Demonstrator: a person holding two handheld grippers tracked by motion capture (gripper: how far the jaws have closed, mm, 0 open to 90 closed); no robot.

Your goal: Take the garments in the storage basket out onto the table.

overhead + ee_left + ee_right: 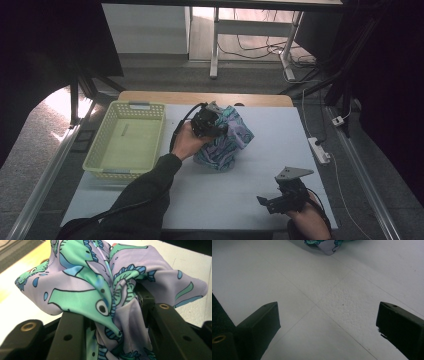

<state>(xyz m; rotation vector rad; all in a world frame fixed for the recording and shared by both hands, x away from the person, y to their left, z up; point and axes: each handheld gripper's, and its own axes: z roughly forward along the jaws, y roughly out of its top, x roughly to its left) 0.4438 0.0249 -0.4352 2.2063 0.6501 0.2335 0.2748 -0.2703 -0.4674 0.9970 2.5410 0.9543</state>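
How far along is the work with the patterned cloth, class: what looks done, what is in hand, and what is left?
Done: the left tool is shut on a bunch of the patterned cloth; fabric is pinched between its jaws. In hand: the cloth stands heaped on the white table, beside the yellow basket. Left: the basket holds nothing, so the cloth probably goes there. The right tool waits open over the table.

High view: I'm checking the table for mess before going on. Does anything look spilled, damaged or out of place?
Nothing stands out. The lilac-and-green patterned cloth is bunched up only because the left gripper pinches it. The pale yellow plastic basket sits upright, and the right gripper is open above the white table.
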